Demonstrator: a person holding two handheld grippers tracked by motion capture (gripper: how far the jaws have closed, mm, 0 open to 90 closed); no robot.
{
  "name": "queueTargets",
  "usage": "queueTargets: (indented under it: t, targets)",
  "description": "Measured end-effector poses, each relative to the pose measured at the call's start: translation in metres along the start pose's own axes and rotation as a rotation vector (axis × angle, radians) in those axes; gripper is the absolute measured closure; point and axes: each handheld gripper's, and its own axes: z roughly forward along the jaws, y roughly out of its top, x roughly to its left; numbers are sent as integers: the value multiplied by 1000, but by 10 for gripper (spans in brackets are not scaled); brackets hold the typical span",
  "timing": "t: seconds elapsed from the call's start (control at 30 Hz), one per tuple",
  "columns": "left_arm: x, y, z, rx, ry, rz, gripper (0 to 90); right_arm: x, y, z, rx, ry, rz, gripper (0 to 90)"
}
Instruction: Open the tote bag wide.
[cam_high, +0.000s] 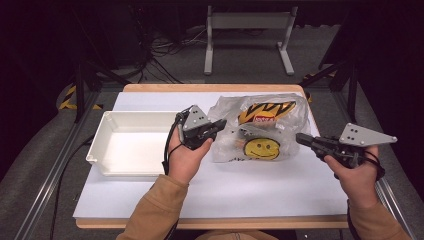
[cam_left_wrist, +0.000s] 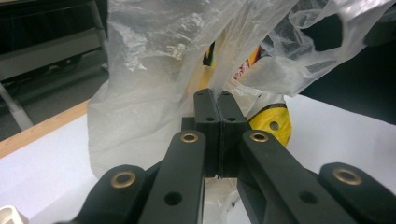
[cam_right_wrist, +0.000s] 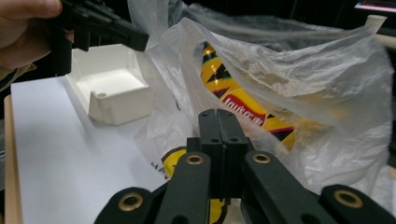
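A clear plastic bag (cam_high: 225, 107) with a yellow smiley face (cam_high: 262, 148) printed on it lies on the white sheet, right of centre. Inside it is a yellow snack packet (cam_high: 267, 112) with black stripes and a red label. My left gripper (cam_high: 222, 122) is shut at the bag's left edge, its jaws (cam_left_wrist: 218, 93) pressed together with film rising around them. My right gripper (cam_high: 298, 136) is shut at the bag's right edge. In the right gripper view its closed jaws (cam_right_wrist: 218, 112) point into the bag's held-open mouth at the snack packet (cam_right_wrist: 238, 102), and film rises to the left gripper (cam_right_wrist: 140, 39).
A white rectangular tray (cam_high: 97, 145) with nothing in it stands to the left of the bag, close to my left hand. The white sheet (cam_high: 260, 190) covers a wooden table. A grey metal stand (cam_high: 247, 22) and cables are on the floor beyond.
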Motion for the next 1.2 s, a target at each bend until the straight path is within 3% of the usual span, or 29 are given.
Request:
queueTargets:
  t: [0.33,0.37,0.7,0.93,1.07,1.2]
  targets:
    - [13,-4,9,17,33,-25,890,-25,12,-7,-70,-96,10,900]
    - [17,-6,13,24,45,-30,889,-34,12,-6,-71,-125,20,900]
    - [26,-18,26,40,66,-58,891,-70,1,0,-85,-207,97,900]
    - [30,-22,32,51,75,-76,890,-84,-7,6,-75,-239,135,900]
    - [34,-29,38,88,83,-95,887,-93,-15,13,-60,-240,176,900]
    - [34,-37,44,118,85,-120,887,-99,-17,21,-36,-246,181,900]
